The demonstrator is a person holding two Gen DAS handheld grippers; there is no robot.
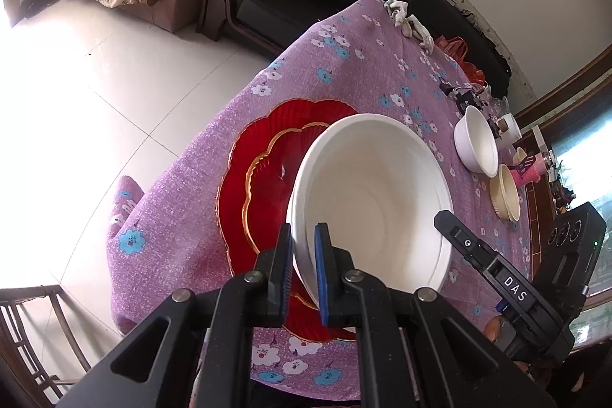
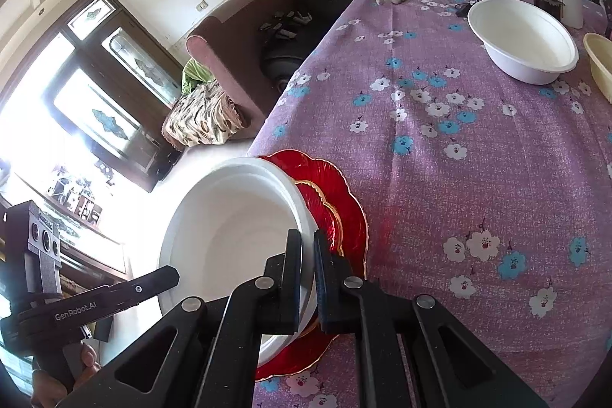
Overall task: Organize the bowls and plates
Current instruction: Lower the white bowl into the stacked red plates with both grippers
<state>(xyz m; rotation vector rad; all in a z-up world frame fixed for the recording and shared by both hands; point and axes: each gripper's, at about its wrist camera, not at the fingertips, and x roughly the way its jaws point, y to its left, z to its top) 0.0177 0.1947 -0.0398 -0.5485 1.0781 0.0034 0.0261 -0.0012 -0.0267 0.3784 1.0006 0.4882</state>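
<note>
1. Now the left gripper (image 1: 304, 268) and right gripper (image 2: 308, 278) each pinch opposite rim edges of the big white bowl (image 1: 369, 201), jaws nearly closed, likely to keep it steady.
2. It hangs over the stacked red plates (image 1: 260, 171) at the table's near-left edge.
3. Two more bowls (image 2: 522, 39) wait far right.
</note>
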